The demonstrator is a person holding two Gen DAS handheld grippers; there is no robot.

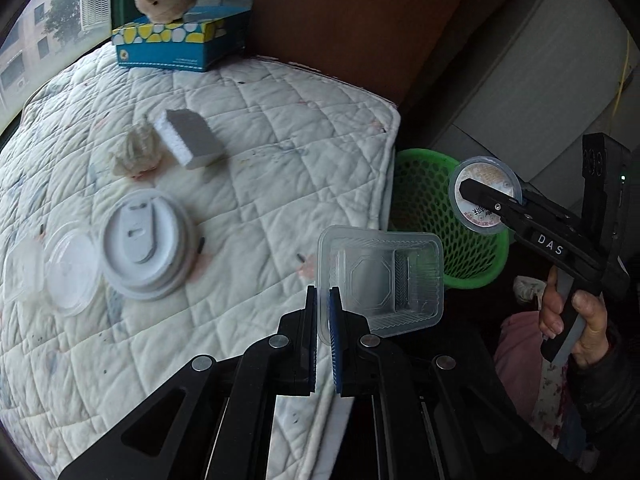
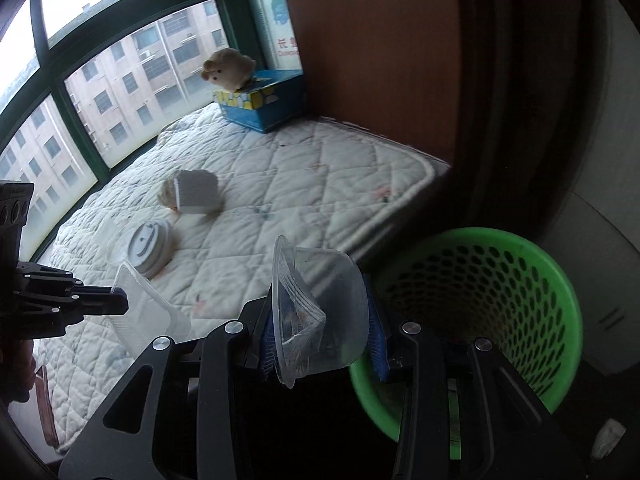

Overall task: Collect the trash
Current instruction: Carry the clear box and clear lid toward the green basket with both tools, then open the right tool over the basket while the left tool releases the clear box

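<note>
Step in hand, by my read: both grippers loaded, carrying trash off the bed to the bin. Far left of the left jaws, still on the bed quilt [image 1: 248,128]: two clear lids [image 1: 52,268], white cup lid [image 1: 146,244], crumpled wrapper [image 1: 134,152] w/ a sponge block [image 1: 190,142] just beside it, all uncollected. Left gripper [image 1: 323,300] jaws nearly together, pinching the rim of a clear tray [image 1: 384,280], which looks empty, held ahead of the jaws over the bed edge. Right gripper [image 2: 324,320] jaws clamped on a squashed clear cup [image 2: 320,312] w/ foil lid. Green mesh basket [image 2: 480,300] sits right of and below those jaws; inside not visible. Next calls for: shift cup over the rim, open jaws, then same w/ tray.
</note>
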